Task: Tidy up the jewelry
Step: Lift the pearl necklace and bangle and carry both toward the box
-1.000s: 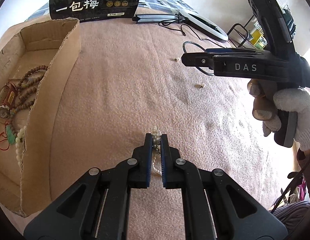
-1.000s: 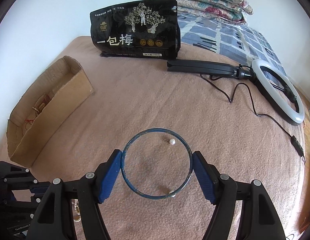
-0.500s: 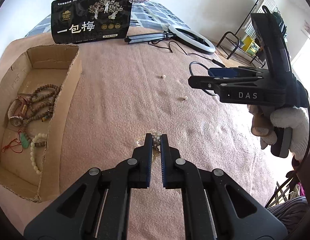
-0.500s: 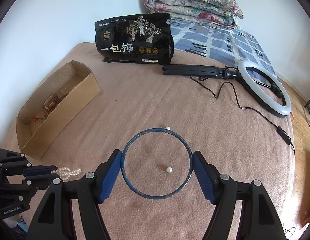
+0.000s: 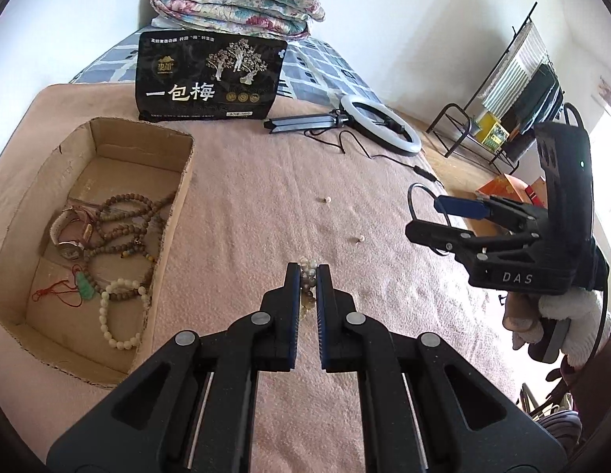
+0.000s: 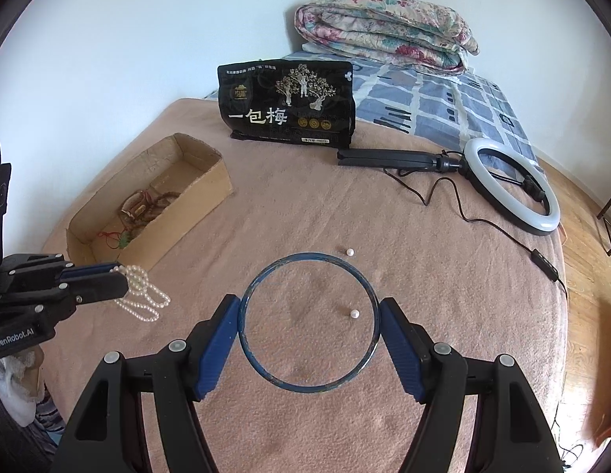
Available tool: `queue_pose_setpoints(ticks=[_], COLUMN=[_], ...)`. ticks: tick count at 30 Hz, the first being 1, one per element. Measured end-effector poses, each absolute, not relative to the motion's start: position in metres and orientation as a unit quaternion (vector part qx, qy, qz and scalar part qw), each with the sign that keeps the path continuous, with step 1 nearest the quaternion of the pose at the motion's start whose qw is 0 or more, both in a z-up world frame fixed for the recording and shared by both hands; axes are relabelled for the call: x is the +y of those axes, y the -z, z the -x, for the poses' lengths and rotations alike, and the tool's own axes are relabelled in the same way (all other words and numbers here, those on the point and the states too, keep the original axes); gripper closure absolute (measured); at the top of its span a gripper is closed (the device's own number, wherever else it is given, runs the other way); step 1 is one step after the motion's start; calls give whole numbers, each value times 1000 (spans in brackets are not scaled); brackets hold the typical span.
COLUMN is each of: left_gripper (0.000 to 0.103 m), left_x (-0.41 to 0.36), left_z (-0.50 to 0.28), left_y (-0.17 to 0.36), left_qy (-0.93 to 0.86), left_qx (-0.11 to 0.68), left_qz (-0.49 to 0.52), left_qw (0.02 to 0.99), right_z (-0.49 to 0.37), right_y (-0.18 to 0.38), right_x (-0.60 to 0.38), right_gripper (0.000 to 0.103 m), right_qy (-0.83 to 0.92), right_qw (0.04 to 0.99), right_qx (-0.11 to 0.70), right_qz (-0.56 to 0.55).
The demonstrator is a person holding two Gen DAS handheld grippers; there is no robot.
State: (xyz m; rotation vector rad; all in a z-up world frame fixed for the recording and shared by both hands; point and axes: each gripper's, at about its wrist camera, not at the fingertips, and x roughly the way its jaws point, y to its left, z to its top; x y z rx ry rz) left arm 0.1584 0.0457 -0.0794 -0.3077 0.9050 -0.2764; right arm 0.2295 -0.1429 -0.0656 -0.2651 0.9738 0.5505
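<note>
My left gripper [image 5: 307, 272] is shut on a white pearl necklace [image 5: 308, 267] and holds it above the pink bed cover; its loops hang from the fingers in the right wrist view [image 6: 142, 293]. My right gripper [image 6: 309, 323] is shut on a thin blue bangle [image 6: 266, 370], held by its two sides above the cover. A cardboard box [image 5: 179, 193] lies to the left with wooden bead strings [image 5: 124, 232], a watch, a jade pendant [image 5: 86, 287] and a white bead bracelet [image 5: 108, 319] inside. Two loose pearls [image 6: 354, 314] lie on the cover.
A black snack bag [image 5: 210, 79] stands behind the box. A ring light [image 6: 510, 185] with folded stand and cable lies at the right. A folded quilt [image 6: 384, 31] sits at the back. A metal rack [image 5: 502, 118] stands beside the bed.
Both grippers have risen from the cover. The left one lifted the pearl necklace clear of it. The right one still holds the bangle.
</note>
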Motion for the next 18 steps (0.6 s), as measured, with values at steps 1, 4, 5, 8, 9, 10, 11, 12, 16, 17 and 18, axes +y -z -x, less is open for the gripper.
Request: queue_pose_setpoints(ticks=[1, 4, 5, 8, 9, 10, 11, 12, 16, 17, 18], left_gripper=[97, 98, 97, 98, 98, 98, 98, 97, 98, 98, 98], left_x=[50, 64, 68, 83, 88, 93, 98, 102, 123, 128, 133], left_z=[-158, -155, -154, -151, -149, -148, -147, -146, -139, -137, -135], left_y=[77, 70, 68, 61, 60, 58, 56, 55, 49, 48, 47], left_qy=[130, 120, 116, 104, 101, 97, 92, 88, 69, 63, 58], left_qx=[432, 427, 424, 416, 414, 412, 410, 408, 399, 396, 394], left_qz=[152, 160, 161, 165, 166, 166, 165, 165, 159, 157, 156], left_qw=[879, 882, 883, 888, 889, 891, 892, 894, 901, 902, 904], right_z=[-227, -221, -218, -211, -209, -208, -206, -205, -200, -199, -198], right_y=[63, 57, 56, 53, 52, 51, 51, 50, 48, 47, 46], right_x=[-141, -134, -131, -122, -119, -116, -113, -109, -96, -93, -89], right_gripper=[30, 30, 30, 30, 30, 30, 30, 30, 30, 30, 30], right_qy=[-263, -269, -271, -278, -281, -283, -285, -286, -292, -294, -296], right_qw=[840, 839, 839, 838, 837, 836, 836, 836, 835, 835, 835], right_qx=[459, 455, 453, 449, 449, 448, 448, 448, 446, 445, 444], right_qz=[125, 127, 129, 138, 138, 139, 139, 139, 138, 136, 134])
